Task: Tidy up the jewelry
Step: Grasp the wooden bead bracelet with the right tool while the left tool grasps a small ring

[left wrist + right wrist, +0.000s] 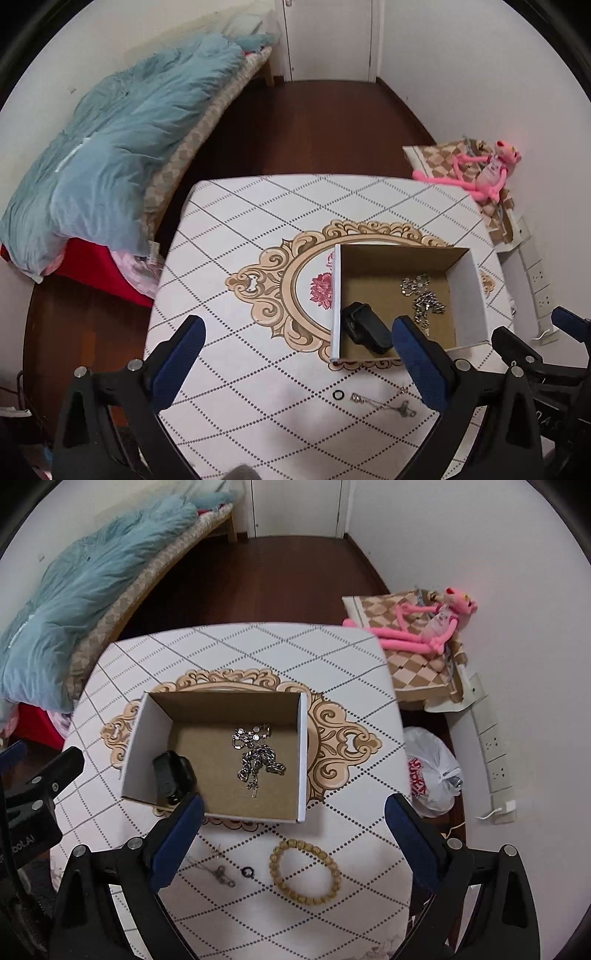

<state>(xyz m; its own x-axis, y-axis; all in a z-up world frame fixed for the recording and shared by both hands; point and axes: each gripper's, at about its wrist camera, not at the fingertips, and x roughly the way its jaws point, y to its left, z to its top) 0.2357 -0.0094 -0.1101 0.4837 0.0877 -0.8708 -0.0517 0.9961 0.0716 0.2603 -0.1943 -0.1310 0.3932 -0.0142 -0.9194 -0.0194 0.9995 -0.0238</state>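
Observation:
An open cardboard box [303,753] [476,284] stands on the patterned table. Inside lie silver chains [258,753] [423,295] and a black watch [171,775] [364,326]. On the table in front of the box lie a wooden bead bracelet [304,871], a small black ring [246,872] [338,394] and a thin silver necklace [221,873] [384,404]. My left gripper [301,365] is open and empty, above the table left of the box. My right gripper [295,838] is open and empty, above the bracelet.
The table [229,646] ends near a bed with a blue quilt [110,147] on the left. A pink plush toy [428,624] lies on a checked cushion at the right. A white plastic bag [432,771] sits on the floor by a power strip [495,749].

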